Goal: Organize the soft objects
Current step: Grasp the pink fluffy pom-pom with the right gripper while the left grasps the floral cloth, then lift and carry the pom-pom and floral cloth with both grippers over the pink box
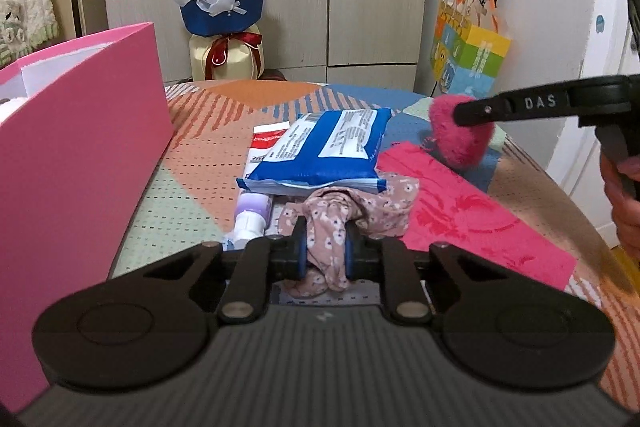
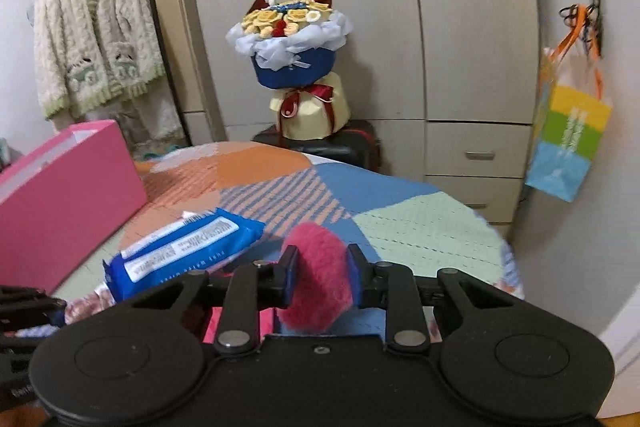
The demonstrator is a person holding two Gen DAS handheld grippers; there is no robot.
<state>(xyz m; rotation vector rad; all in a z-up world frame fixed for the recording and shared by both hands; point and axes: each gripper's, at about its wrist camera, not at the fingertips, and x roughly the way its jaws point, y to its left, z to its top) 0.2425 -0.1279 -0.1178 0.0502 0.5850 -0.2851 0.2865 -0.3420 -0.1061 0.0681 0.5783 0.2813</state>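
My left gripper (image 1: 325,251) is shut on a pink floral cloth (image 1: 352,211) that lies bunched on the patterned bed cover just in front of it. My right gripper (image 2: 322,275) is shut on a fluffy pink puff (image 2: 318,279) and holds it above the bed. The puff (image 1: 456,141) and the right gripper's finger (image 1: 504,109) also show at the right of the left wrist view. A blue wet-wipe pack (image 1: 320,151) lies behind the cloth, and it also shows in the right wrist view (image 2: 180,255).
An open pink box (image 1: 76,147) stands on the bed at the left. A toothpaste box (image 1: 266,143), a purple-capped tube (image 1: 252,215) and a pink towel (image 1: 472,223) lie by the pack. A bouquet (image 2: 292,39), wardrobe and hanging colourful bag (image 2: 568,143) stand beyond the bed.
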